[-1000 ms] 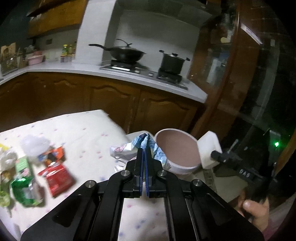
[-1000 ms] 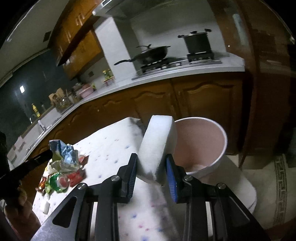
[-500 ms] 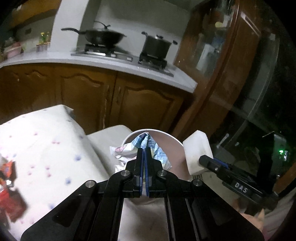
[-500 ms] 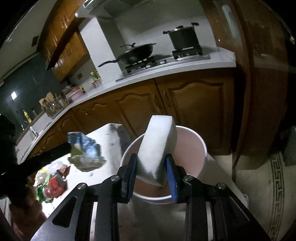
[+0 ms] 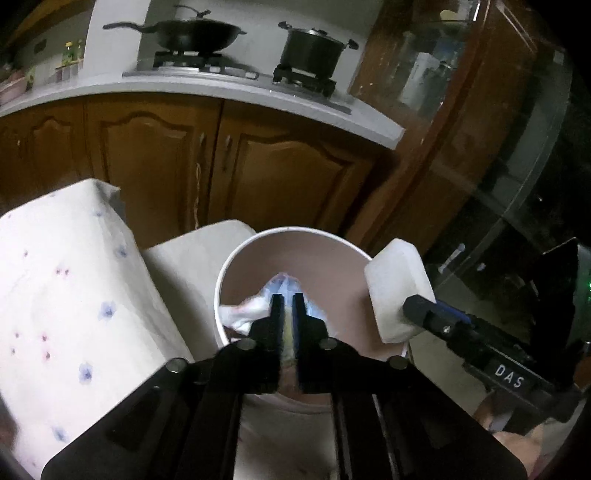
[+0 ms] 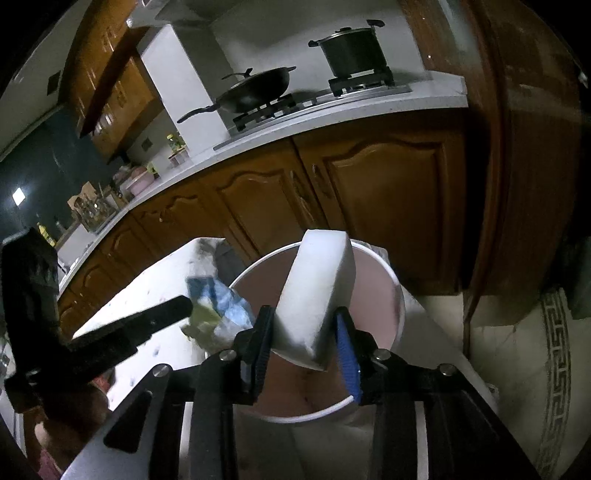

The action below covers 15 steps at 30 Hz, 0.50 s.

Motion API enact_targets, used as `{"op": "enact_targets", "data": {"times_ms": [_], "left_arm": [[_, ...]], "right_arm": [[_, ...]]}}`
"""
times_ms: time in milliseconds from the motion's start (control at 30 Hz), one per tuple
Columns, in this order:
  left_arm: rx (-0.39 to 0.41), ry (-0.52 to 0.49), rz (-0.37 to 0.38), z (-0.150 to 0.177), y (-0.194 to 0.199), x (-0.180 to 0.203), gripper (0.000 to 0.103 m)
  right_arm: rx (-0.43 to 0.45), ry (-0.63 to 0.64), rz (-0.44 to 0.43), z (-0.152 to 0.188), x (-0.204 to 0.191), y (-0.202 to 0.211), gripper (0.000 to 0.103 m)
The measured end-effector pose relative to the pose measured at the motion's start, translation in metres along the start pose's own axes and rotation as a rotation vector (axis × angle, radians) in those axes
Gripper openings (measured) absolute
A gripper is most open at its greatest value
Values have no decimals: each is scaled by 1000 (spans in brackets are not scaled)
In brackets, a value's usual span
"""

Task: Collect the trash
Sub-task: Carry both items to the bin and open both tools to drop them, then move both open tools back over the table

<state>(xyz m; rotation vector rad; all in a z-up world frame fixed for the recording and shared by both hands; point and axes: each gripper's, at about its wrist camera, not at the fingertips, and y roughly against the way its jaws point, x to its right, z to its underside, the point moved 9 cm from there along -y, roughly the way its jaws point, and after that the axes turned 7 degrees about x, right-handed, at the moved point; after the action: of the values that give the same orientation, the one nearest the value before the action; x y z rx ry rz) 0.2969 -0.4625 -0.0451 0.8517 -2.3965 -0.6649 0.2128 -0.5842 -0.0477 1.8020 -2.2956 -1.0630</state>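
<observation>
Above the pink bin (image 5: 236,266), a crumpled wrapper (image 5: 258,308) sits between the slightly parted left gripper (image 5: 287,301); a white foam block (image 6: 314,295) is clamped by the right gripper (image 6: 304,325).

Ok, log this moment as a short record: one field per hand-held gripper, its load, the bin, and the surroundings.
left hand-held gripper: over the bin mouth, fingers slightly parted around the crumpled wrapper
right hand-held gripper: shut on the white foam block, held over the bin
bin: white rim, pinkish inside, open top, beside the table
table: white cloth with small floral print
background: wok and pot on the stove, wooden cabinets below
</observation>
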Motion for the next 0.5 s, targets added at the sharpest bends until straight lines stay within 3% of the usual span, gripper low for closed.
{"op": "enact_targets", "data": {"times_ms": [67,133,500], "left_arm": [[-5,9,-1,2,-1,-2,17],[-3,17,1,4,0,-5,23],[29,122,-26,16,50,-39,24]], "right_arm": [[-2,-13,7,1,2,-1,40],[-3,-27,-1,1,3,-2,55],[23,-41,-23,2,-11,16,56]]}}
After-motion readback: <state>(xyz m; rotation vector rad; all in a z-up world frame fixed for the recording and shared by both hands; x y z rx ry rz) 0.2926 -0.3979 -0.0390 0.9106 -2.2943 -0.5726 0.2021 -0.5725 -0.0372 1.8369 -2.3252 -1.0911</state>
